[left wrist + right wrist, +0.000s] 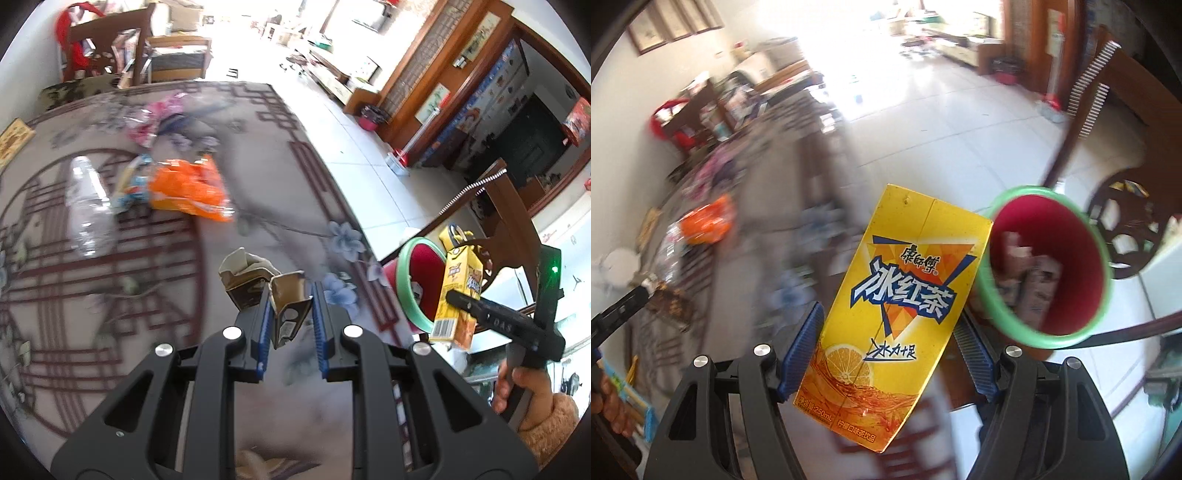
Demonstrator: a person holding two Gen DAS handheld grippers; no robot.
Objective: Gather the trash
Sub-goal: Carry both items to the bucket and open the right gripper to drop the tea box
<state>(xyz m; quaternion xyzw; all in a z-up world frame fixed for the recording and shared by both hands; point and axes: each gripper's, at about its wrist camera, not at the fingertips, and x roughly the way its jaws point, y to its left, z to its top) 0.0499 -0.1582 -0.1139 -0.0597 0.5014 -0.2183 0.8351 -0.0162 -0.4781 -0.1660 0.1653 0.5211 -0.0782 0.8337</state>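
My left gripper [290,302] is shut on a torn brown carton piece [286,306] just above the patterned table [277,192]. A second brown carton scrap [243,277] lies right behind it. My right gripper [890,332] is shut on a yellow iced-tea carton [894,314], held in the air beside a red bin with a green rim [1047,266]. In the left wrist view the right gripper [458,297] holds the carton [458,295] in front of the bin [421,280], off the table's right edge. The bin holds several cartons.
On the table lie an orange snack bag [188,188], a clear plastic bottle [86,203], a blue-white wrapper [129,184] and a pink wrapper [162,118]. A wooden chair [513,206] stands behind the bin. White tiled floor [354,140] lies to the right.
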